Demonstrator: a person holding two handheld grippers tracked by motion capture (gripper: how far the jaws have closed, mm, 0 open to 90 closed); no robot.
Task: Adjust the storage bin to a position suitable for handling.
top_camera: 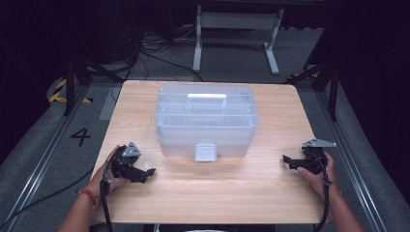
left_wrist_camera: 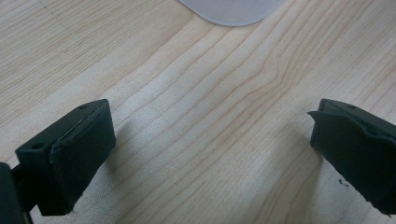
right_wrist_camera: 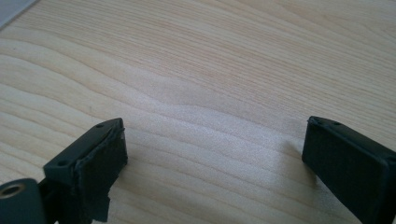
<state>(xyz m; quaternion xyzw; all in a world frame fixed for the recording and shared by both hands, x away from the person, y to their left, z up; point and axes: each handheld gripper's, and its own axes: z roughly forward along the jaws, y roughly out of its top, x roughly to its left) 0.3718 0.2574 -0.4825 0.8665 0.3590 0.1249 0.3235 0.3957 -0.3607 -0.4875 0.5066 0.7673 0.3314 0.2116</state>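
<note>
- A clear plastic storage box (top_camera: 205,118) is seen standing on the wooden bench (top_camera: 203,193), in the middle of its far half, with its lid shut down on it.
- A white handle (top_camera: 207,98) is laid flat on top of the lid, and a pale latch (top_camera: 205,152) is hung at the middle of the near wall, facing the person.
- The left tool (top_camera: 147,172) is held low over the near left part of the bench by the left hand (top_camera: 104,176), its jaws pointed toward the centre of the bench.
- In the left gripper view the jaws of the left tool (left_wrist_camera: 210,154) are spread wide apart, with nothing but bare wood grain between them; a rounded pale edge of the box (left_wrist_camera: 231,11) is seen at the top of that view, well ahead of the jaws.
- The right tool (top_camera: 286,159) is held by the right hand (top_camera: 316,176) over the near right part of the bench, its jaws pointed inward toward the box.
- In the right gripper view the jaws of the right tool (right_wrist_camera: 212,154) are likewise parted wide and nothing is gripped; only bench surface is seen between them.
- Both tools are kept apart from the box: the left one near its front left corner, the right one further off to the side.
- A cable is trailed from each tool toward the near edge of the bench.
- A grey floor with a painted numeral (top_camera: 80,136) is seen to the left of the bench.
</note>
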